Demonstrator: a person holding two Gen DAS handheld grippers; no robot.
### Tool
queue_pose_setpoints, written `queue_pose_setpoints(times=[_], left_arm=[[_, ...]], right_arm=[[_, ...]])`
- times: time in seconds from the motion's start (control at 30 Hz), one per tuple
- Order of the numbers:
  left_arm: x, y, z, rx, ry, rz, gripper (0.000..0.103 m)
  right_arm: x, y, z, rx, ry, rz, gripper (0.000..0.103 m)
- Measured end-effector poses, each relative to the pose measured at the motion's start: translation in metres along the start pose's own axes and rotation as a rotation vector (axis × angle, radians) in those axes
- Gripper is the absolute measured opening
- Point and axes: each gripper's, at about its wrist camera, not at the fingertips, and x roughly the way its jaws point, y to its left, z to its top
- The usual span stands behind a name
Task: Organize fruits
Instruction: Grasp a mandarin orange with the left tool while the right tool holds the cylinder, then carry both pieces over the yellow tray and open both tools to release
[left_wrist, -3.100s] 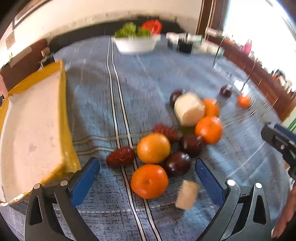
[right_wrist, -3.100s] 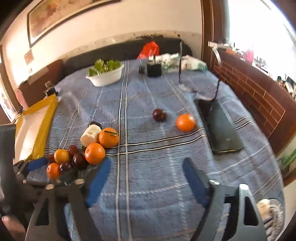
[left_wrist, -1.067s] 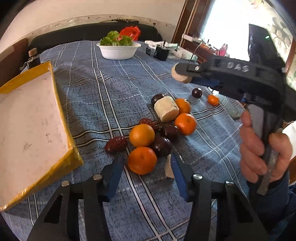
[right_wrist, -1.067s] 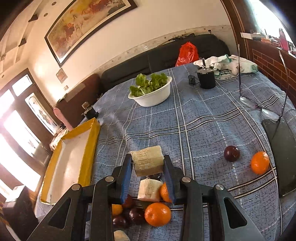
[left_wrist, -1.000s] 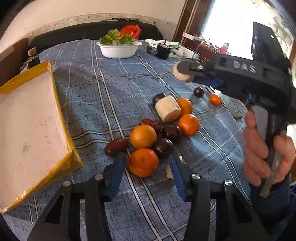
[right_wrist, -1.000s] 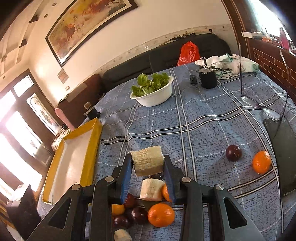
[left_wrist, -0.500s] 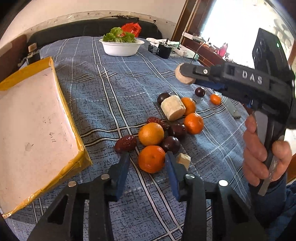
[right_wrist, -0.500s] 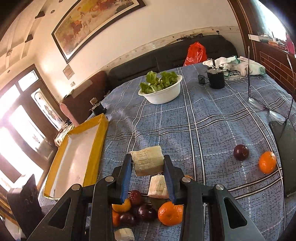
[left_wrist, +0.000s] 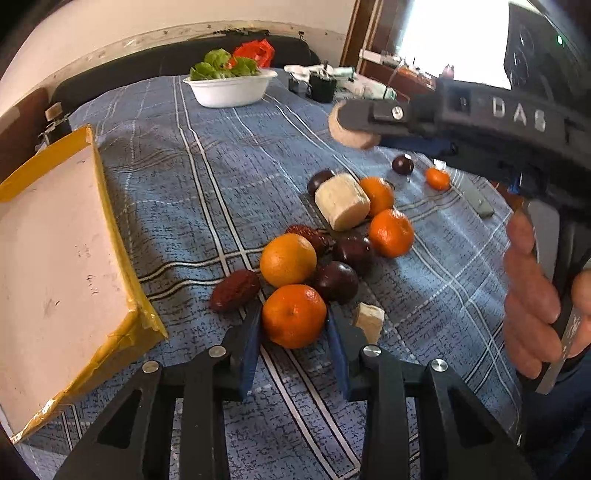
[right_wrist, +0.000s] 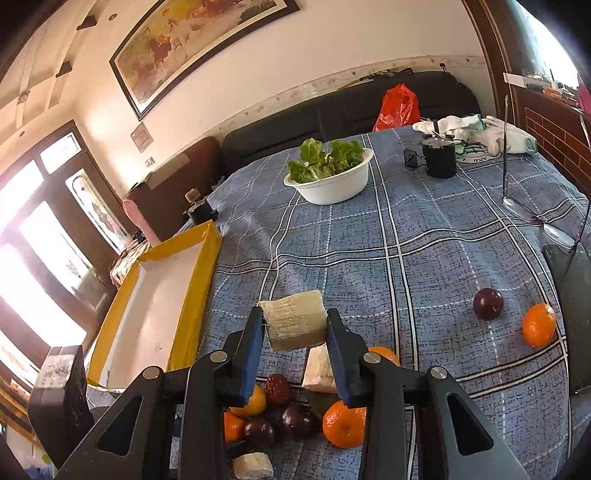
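An orange (left_wrist: 293, 316) is bracketed by the left gripper (left_wrist: 293, 332), jaws narrowed to its sides; whether it is actually clamped cannot be told. A pale chunk (right_wrist: 293, 325) is pinched in the right gripper (right_wrist: 295, 332), held aloft. Just ahead, the fruit pile (left_wrist: 332, 251) is heaped; a plum (right_wrist: 488, 303) and an orange lie off right. Left of both, the tray (right_wrist: 192, 291) is seen bare, so sorting is judged barely begun.

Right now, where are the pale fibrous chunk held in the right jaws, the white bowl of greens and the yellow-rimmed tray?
Pale fibrous chunk (right_wrist: 293, 325), right wrist view, its front face.
White bowl of greens (right_wrist: 332, 186), right wrist view, its outer wall.
Yellow-rimmed tray (right_wrist: 194, 291), right wrist view, its near yellow wall.
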Motion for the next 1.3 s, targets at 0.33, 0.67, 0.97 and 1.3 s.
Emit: queue_pose_setpoints(times=[0.33,0.67,0.97,1.3], left_arm=[[-0.023,0.013,0.002,-0.055,-0.081,-0.019,0.033],[-0.058,0.060,0.002,-0.168,-0.166,0.013,0.033],[-0.089,0.127,0.025,-0.290,-0.234,0.070,0.033],[-0.061,0.244,0.080,-0.522,-0.129,0.266,0.033]], right_arm=[[0.006,0.012,-0.005,-0.054,0.028,0.035,0.037],[0.017,0.033,-0.015,-0.159,0.062,0.072,0.037],[0.033,0.055,-0.010,-0.166,0.122,0.065,0.037],[0.098,0.132,0.046,-0.073,0.251,0.156,0.037]])
